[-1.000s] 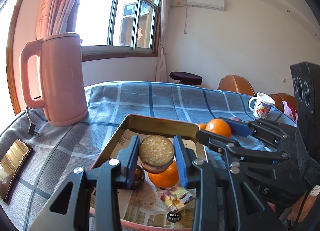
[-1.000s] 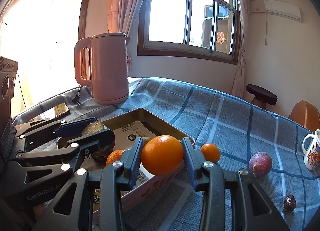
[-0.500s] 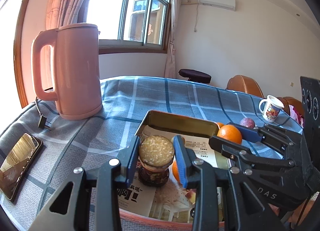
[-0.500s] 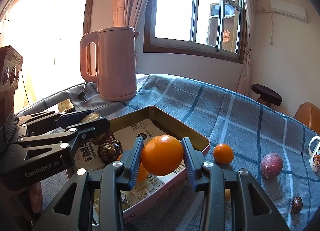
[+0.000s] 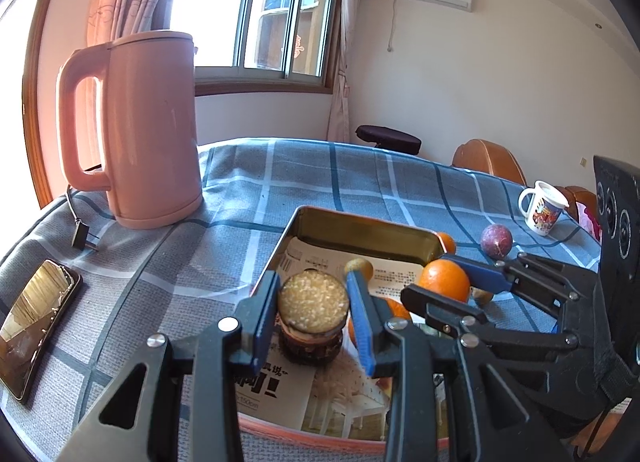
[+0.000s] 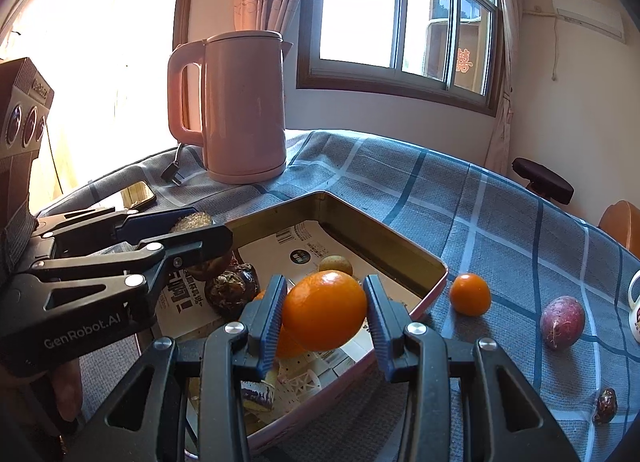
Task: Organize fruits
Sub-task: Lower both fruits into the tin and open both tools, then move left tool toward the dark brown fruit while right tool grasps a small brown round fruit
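Left tongs (image 5: pixel 314 304) hide most of the dark fruit (image 5: pixel 310 346) beneath the round crusted item (image 5: pixel 313 304) they grip. Second orange (image 6: pixel 288 342) mostly hidden behind the gripped orange (image 6: pixel 325 315). Tray (image 6: pixel 384 240) near corner covered by tongs. Mug (image 6: pixel 634 312) cut by right edge. Small dark fruit (image 6: pixel 606 405) too small to identify.

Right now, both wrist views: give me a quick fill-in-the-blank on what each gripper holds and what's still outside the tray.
1. The right gripper is shut on an ____ above the tray.
2. The left gripper holds a half fruit with its cut face toward the ____.
3. The pink kettle stands ____ the tray, on the checked cloth.
4. Loose on the cloth beside the small orange lies a ____ passion fruit.

Missing words: orange; camera; outside; purple
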`<state>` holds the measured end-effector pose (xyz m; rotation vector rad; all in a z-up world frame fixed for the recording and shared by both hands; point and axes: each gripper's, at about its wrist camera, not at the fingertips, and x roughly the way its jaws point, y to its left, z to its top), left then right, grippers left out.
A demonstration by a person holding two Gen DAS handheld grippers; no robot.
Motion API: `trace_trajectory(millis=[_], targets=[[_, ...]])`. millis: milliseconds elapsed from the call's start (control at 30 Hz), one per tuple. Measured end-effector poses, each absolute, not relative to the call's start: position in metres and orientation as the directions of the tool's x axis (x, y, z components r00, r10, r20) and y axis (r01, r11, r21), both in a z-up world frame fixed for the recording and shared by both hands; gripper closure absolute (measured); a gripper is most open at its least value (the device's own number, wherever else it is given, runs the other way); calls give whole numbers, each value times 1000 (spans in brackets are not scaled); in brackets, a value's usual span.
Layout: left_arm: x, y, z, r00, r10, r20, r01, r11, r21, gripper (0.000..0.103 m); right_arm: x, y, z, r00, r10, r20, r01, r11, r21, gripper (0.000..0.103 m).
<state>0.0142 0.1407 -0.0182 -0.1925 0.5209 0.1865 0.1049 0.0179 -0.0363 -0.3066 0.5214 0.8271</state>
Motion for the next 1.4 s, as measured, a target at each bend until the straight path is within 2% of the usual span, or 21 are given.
trace_trajectory(millis=[433,500,533,567,600,767,833,967,1067,1267,1400], targets=[[19,141,-22,834,111,-541,-213,969,-129,66,109,27,-42,506,622,-597,-794,606,-41,61],[18,141,-21,835,121,-537,-221,967,-126,60,109,26,-43,500,626,-598,-796,605,-33,53],[17,141,-21,834,125,-537,-225,966,-125,49,109,24,-42,505,627,-593,-792,610,-30,42],[16,142,-21,836,133,-532,-236,963,-131,39,109,22,-41,512,630,-584,-788,615,-27,35],[14,144,-21,840,135,-525,-241,960,-140,35,109,20,-40,513,635,-577,-787,617,-21,35],[10,143,-19,853,126,-506,-238,957,-164,24,107,1,-34,555,633,-539,-762,647,-26,35],[10,141,-19,856,129,-501,-239,958,-162,23,109,-16,-30,582,626,-520,-742,670,-23,35],[8,140,-18,861,136,-490,-248,953,-172,16,127,-58,-22,618,603,-503,-681,731,40,35],[9,138,-18,861,138,-490,-250,953,-172,13,144,-79,-26,671,518,-531,-608,794,7,35],[10,133,-17,861,139,-489,-248,955,-165,11,169,-83,-46,612,460,-643,-588,809,19,36],[11,132,-17,861,138,-490,-247,955,-166,11,173,-70,-53,572,444,-690,-613,790,0,46]])
